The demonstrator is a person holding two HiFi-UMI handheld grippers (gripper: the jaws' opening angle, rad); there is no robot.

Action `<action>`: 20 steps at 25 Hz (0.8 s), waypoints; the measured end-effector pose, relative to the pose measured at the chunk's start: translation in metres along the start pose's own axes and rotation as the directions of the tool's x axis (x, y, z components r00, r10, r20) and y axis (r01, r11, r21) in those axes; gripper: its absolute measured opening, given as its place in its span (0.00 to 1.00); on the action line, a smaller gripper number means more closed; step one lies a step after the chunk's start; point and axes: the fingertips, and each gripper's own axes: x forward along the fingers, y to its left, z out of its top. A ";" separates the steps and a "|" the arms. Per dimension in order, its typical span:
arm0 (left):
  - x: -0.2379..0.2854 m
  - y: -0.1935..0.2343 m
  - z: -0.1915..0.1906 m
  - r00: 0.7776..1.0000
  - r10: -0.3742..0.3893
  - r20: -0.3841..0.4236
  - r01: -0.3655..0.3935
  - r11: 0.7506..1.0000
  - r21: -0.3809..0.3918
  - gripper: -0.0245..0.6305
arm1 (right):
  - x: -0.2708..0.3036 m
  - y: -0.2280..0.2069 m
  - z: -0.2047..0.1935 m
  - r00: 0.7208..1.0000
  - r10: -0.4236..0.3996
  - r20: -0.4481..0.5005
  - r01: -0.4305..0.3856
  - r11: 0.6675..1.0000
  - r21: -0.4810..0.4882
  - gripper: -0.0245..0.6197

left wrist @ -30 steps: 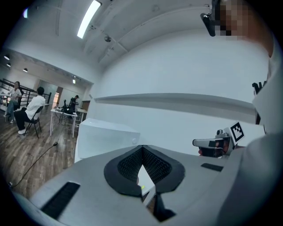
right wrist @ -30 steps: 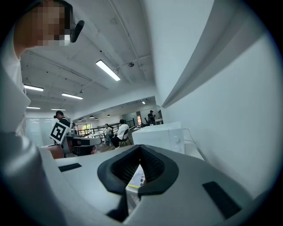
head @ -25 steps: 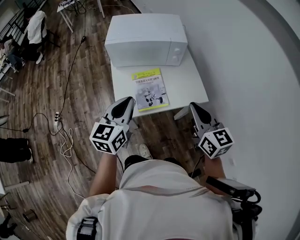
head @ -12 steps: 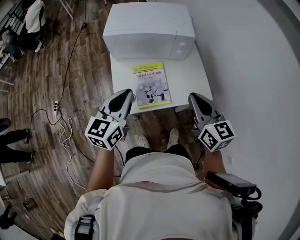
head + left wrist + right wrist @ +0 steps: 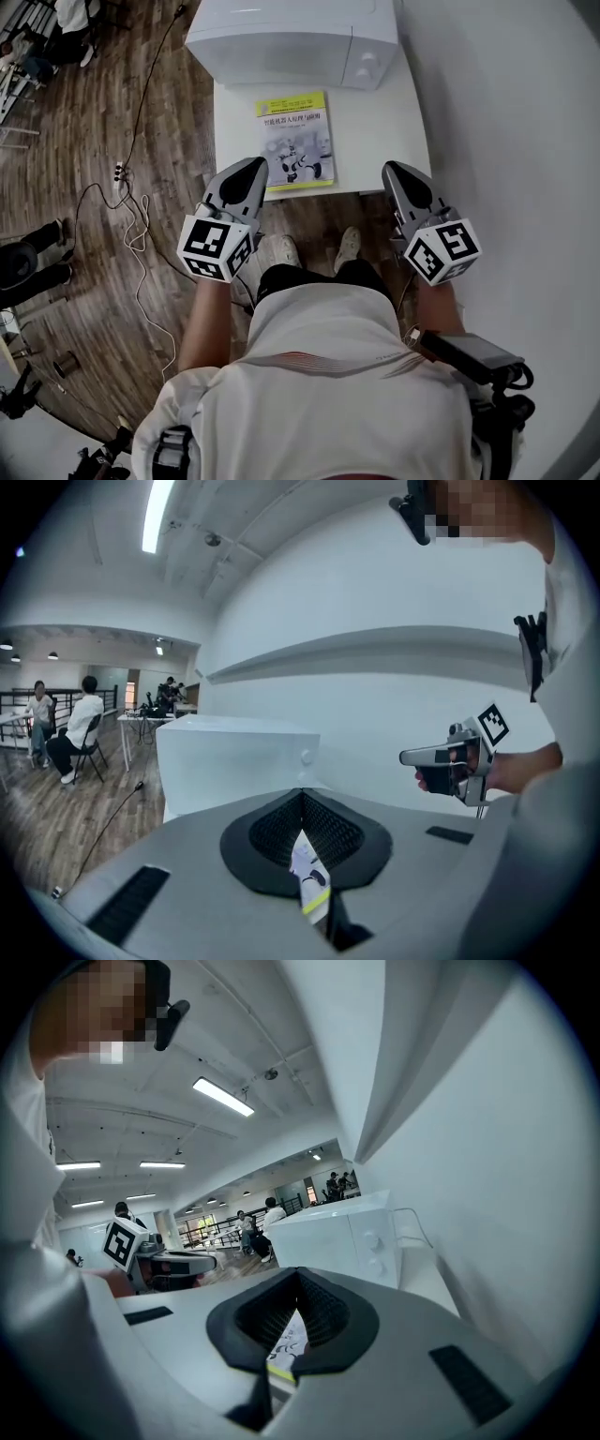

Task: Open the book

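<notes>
White table (image 5: 389, 141) against the white wall (image 5: 525, 122) on my right; microwave (image 5: 291, 37) at its far end. Wood-plank floor (image 5: 103, 122), cabled power strip (image 5: 119, 172). Ceiling strip lights (image 5: 156, 516) on.

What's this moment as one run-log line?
book: closed, flat on table, near microwave | left gripper: jaws shut, empty | right gripper: jaws shut, empty | contact: none

The thin paperback book (image 5: 294, 141) is pale grey with yellow-green bands. The boxy microwave (image 5: 291, 42) and small table (image 5: 375, 141) beneath are white.

My thin paperback book (image 5: 295, 141), yellow-green banded with a grey illustrated cover, lies closed and flat near the tabletop's (image 5: 384, 141) front edge.
</notes>
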 end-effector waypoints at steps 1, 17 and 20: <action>0.006 -0.002 -0.005 1.000 0.004 -0.021 -0.004 1.000 0.016 0.05 | 0.000 -0.006 -0.006 1.000 0.000 -0.010 0.000 1.000 0.011 0.04; 0.113 -0.052 -0.144 0.923 -0.050 -0.382 0.145 0.964 0.223 0.17 | 0.001 -0.079 -0.115 0.991 -0.029 -0.133 0.052 0.983 0.174 0.04; 0.126 -0.059 -0.169 0.899 -0.041 -0.437 0.169 0.952 0.257 0.19 | 0.000 -0.089 -0.135 0.986 -0.037 -0.161 0.069 0.977 0.200 0.04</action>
